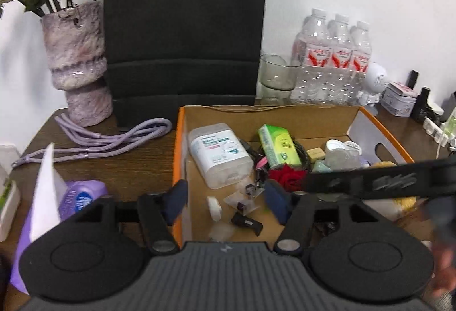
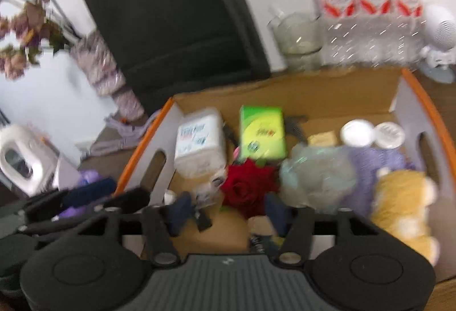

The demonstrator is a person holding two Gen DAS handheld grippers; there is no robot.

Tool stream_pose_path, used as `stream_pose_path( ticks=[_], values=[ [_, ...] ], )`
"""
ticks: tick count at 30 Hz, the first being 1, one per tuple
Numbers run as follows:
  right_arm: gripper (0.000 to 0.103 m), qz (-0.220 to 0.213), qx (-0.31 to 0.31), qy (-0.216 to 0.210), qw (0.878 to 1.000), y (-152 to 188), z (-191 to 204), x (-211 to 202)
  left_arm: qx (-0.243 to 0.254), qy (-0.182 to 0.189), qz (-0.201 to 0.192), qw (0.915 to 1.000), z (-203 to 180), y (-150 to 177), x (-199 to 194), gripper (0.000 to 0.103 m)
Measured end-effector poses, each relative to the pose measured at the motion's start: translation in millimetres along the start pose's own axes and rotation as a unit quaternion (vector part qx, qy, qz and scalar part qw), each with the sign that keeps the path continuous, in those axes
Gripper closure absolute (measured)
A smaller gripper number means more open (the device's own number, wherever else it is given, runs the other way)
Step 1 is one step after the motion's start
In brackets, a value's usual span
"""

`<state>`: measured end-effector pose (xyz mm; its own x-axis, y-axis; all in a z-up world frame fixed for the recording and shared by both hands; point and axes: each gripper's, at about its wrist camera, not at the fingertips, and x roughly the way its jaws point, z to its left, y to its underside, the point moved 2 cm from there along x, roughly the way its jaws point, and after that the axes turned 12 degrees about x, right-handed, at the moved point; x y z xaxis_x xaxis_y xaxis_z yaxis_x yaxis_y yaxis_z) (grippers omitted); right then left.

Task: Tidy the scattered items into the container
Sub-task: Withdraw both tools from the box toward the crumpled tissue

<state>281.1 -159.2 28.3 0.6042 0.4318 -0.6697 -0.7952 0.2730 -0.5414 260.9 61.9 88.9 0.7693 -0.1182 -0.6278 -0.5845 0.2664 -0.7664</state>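
An orange-rimmed cardboard box [image 1: 178, 154] [image 2: 144, 140] sits on the brown table. Inside lie a white plastic tub [image 1: 219, 154] [image 2: 199, 140], a green tissue pack [image 1: 279, 148] [image 2: 262, 131], a red rose [image 1: 287, 177] [image 2: 248, 185], a yellow plush toy [image 2: 401, 205] and several small bits. My left gripper [image 1: 226, 198] hovers open over the box's near left corner, nothing between its fingers. My right gripper [image 2: 229, 211] is open over the box's near edge, just before the rose, and holds nothing. A purple cord [image 1: 114, 137] and a purple tissue pack [image 1: 82, 197] lie on the table left of the box.
A black paper bag [image 1: 185, 31] stands behind the box, with a furry vase of dried flowers [image 1: 77, 60] to its left. A glass [image 1: 276, 74], shrink-wrapped water bottles [image 1: 333, 54] and a small tin [image 1: 399, 100] line the back right. A white device [image 2: 20, 157] sits far left.
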Motion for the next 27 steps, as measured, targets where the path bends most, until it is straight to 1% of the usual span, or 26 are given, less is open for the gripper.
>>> stream_pose_path(
  ticks=[1, 2, 3, 4, 5, 6, 7, 8, 10, 11, 13, 14, 15, 16, 17, 19, 20, 22, 24, 25, 27],
  values=[
    [0.038, -0.006, -0.001, 0.001, 1.000, -3.9, -0.2, -10.8, -0.006, -0.004, 0.004, 1.0000, -0.2, -3.5, -3.6, 0.017],
    [0.036, -0.009, -0.005, 0.007, 1.000, -12.8, 0.7, -17.1, -0.012, -0.005, 0.009, 0.9999, -0.2, -6.5, -6.8, 0.010],
    [0.031, -0.012, -0.012, 0.018, 1.000, -17.2, 1.1, -26.4, -0.017, -0.004, 0.018, 0.9997, -1.0, -9.6, -10.0, 0.003],
    [0.027, -0.014, -0.022, 0.034, 0.999, -20.5, 2.0, -35.9, -0.023, -0.006, 0.031, 0.9992, -2.5, -13.1, -13.8, 0.001],
    [0.019, -0.012, -0.040, 0.057, 0.997, -24.7, 3.3, -44.3, -0.030, -0.009, 0.042, 0.9986, -3.9, -15.0, -17.1, 0.000],
    [0.014, -0.008, -0.059, 0.079, 0.995, -25.3, 3.9, -51.0, -0.034, -0.011, 0.053, 0.9979, -5.6, -16.3, -20.5, 0.000],
    [0.011, -0.002, -0.079, 0.100, 0.992, -24.8, 2.1, -56.8, -0.038, -0.014, 0.065, 0.9970, -8.1, -16.4, -24.2, 0.000],
    [0.010, 0.012, -0.103, 0.127, 0.986, -21.7, -1.4, -61.0, -0.040, -0.017, 0.075, 0.9962, -11.2, -15.7, -27.9, 0.000],
    [0.011, 0.031, -0.116, 0.166, 0.979, -15.1, -12.3, -68.3, -0.037, -0.020, 0.083, 0.9957, -19.0, -11.5, -35.1, 0.000],
    [0.011, 0.028, -0.110, 0.168, 0.979, -11.5, -18.5, -76.5, -0.033, -0.021, 0.084, 0.9957, -23.4, -8.8, -38.3, 0.000],
    [0.011, 0.018, -0.088, 0.151, 0.984, -3.8, -28.7, -93.9, -0.026, -0.035, 0.082, 0.9957, -33.5, -4.0, -46.0, 0.000],
    [0.011, 0.012, -0.079, 0.141, 0.987, 1.4, -31.3, -101.8, -0.021, -0.049, 0.066, 0.9963, -39.5, -1.7, -53.3, 0.000],
    [0.011, 0.003, -0.075, 0.132, 0.988, 7.5, -32.1, -109.1, -0.016, -0.064, 0.041, 0.9970, -44.9, 1.1, -62.6, 0.000],
    [0.011, -0.013, -0.076, 0.121, 0.990, 14.3, -31.2, -116.5, -0.012, -0.083, -0.002, 0.9964, -51.8, 6.7, -75.8, 0.000],
    [0.011, -0.040, -0.084, 0.105, 0.990, 23.6, -29.7, -126.4, -0.007, -0.100, -0.044, 0.9940, -58.4, 13.9, -88.4, 0.000],
    [0.008, -0.109, -0.105, 0.076, 0.986, 46.4, -29.3, -145.6, 0.002, -0.120, -0.117, 0.9859, -73.1, 33.9, -110.7, 0.000],
    [0.006, -0.144, -0.117, 0.068, 0.980, 60.7, -31.2, -153.5, 0.004, -0.120, -0.132, 0.9840, -79.4, 43.8, -118.2, 0.000],
    [0.006, -0.179, -0.134, 0.071, 0.972, 87.3, -35.3, -161.6, -0.010, -0.113, -0.133, 0.9845, -89.7, 67.2, -132.0, 0.000],
    [0.006, -0.195, -0.141, 0.083, 0.967, 121.0, -43.4, -171.6, -0.032, -0.105, -0.134, 0.9848, -99.3, 97.3, -151.4, 0.000],
    [0.006, -0.203, -0.140, 0.082, 0.966, 138.9, -47.8, -178.8, -0.037, -0.103, -0.140, 0.9840, -104.3, 113.4, -162.5, 0.000],
    [0.006, -0.214, -0.115, 0.067, 0.968, 180.1, -62.2, -196.0, -0.034, -0.120, -0.151, 0.9805, -119.3, 150.3, -186.1, 0.000]
  ],
)
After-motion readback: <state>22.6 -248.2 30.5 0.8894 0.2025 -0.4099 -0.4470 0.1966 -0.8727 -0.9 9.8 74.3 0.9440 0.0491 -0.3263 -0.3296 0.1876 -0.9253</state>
